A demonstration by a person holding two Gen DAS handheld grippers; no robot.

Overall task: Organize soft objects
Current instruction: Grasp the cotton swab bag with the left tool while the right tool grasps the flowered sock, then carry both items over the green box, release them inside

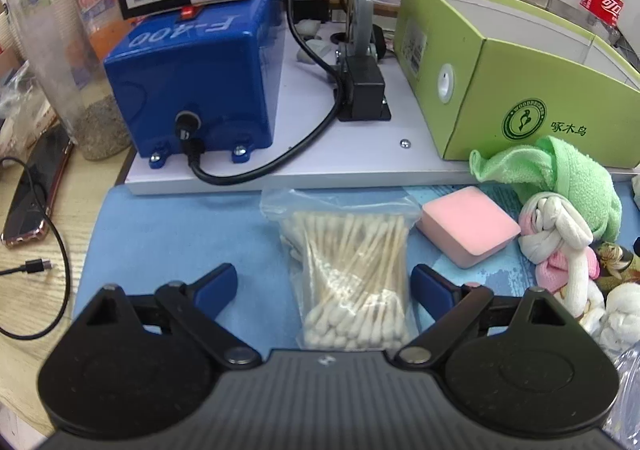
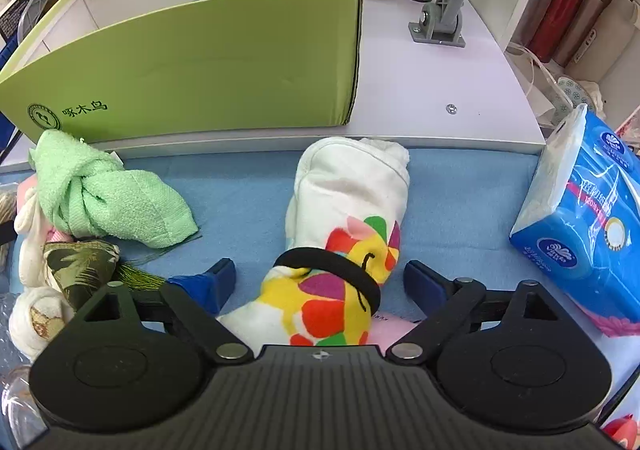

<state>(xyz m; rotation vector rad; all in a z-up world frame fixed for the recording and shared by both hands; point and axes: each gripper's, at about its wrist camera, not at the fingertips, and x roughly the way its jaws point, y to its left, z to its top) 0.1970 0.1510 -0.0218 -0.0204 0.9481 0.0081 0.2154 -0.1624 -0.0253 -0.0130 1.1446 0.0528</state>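
Observation:
My left gripper (image 1: 324, 284) is open, its blue fingertips on either side of a clear bag of cotton swabs (image 1: 348, 282) lying on the blue mat (image 1: 168, 234). A pink sponge (image 1: 468, 226), a knotted green towel (image 1: 568, 173) and white-and-pink rolled cloths (image 1: 560, 234) lie to its right. My right gripper (image 2: 320, 280) is open around a rolled white towel with a colourful print (image 2: 348, 217), bound by a black band (image 2: 340, 270). The green towel (image 2: 104, 197) lies at its left. The open green box (image 2: 192, 61) stands behind.
A blue machine (image 1: 192, 81) with a black cable stands on the white platform (image 1: 312, 137). A phone (image 1: 36, 189) and a plastic jar (image 1: 60, 41) are at the left. A blue tissue pack (image 2: 580, 217) stands at the right. A patterned pouch (image 2: 80, 262) lies at the left.

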